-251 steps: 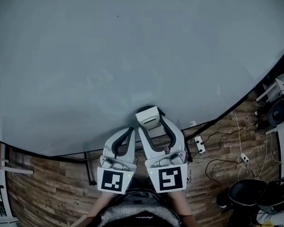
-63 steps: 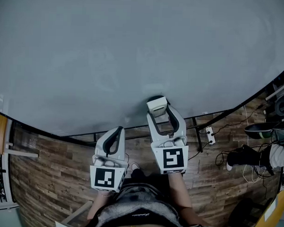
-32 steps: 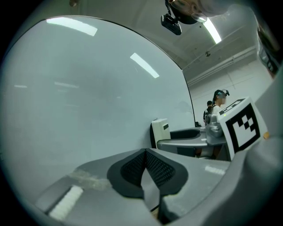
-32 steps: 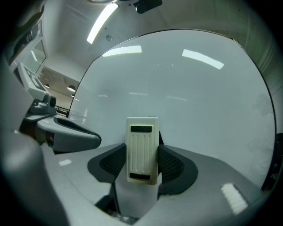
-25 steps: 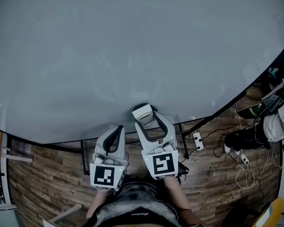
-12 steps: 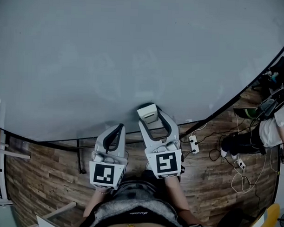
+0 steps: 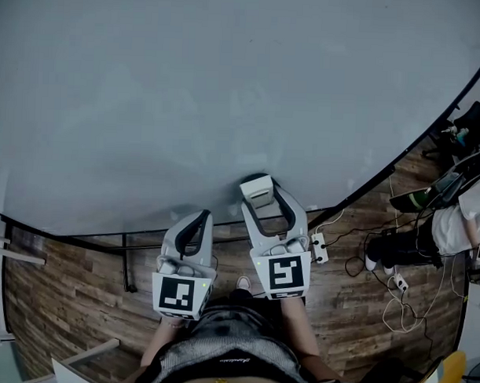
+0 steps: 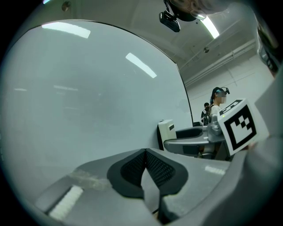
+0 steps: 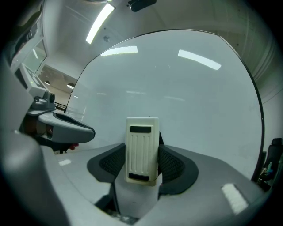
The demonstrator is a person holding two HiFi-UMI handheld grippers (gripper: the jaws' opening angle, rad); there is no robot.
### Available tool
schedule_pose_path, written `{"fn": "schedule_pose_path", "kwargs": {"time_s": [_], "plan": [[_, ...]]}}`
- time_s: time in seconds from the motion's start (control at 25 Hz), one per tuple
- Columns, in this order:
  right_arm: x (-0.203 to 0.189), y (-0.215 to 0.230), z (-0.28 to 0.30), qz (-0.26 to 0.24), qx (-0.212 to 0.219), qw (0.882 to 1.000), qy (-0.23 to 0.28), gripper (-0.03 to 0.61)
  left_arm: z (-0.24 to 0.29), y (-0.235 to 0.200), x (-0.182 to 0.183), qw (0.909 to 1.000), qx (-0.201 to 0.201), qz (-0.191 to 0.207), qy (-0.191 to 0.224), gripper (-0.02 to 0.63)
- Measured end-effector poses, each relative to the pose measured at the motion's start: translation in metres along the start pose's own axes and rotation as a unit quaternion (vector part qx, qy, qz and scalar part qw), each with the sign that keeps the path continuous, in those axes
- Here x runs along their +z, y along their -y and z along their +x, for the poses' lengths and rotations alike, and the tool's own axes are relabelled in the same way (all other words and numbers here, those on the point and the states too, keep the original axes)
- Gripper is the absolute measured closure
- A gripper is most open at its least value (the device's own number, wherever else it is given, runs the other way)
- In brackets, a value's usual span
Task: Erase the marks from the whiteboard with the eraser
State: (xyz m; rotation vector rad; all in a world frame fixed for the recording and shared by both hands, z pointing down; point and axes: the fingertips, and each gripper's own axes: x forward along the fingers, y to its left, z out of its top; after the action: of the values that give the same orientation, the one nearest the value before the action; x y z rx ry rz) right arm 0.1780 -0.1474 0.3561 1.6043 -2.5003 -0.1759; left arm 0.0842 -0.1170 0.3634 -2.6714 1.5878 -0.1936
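The right gripper (image 9: 142, 164) clamps the eraser (image 9: 142, 145) by its long sides, at the whiteboard's (image 7: 228, 84) lower edge; the eraser looks light, rigid and smooth, so a mid-body hold suits it; the left gripper (image 8: 145, 165) is closed, empty.

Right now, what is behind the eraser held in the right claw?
The whiteboard is behind the eraser, which the right claw holds. Around the eraser the whiteboard looks clean. The patch directly behind the eraser is covered, so marks there cannot be seen.

text: none readable | waistband print (image 7: 227, 380): too blurred
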Motion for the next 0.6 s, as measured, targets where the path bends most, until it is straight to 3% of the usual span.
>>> {"fn": "schedule_pose_path", "kwargs": {"time_s": [0.6], "plan": [[-0.012, 0.078, -0.006, -0.008, -0.031, 0.999, -0.003, 0.337, 0.041, 0.037, 0.004, 0.9997, -0.003, -0.023, -0.012, 0.609]]}}
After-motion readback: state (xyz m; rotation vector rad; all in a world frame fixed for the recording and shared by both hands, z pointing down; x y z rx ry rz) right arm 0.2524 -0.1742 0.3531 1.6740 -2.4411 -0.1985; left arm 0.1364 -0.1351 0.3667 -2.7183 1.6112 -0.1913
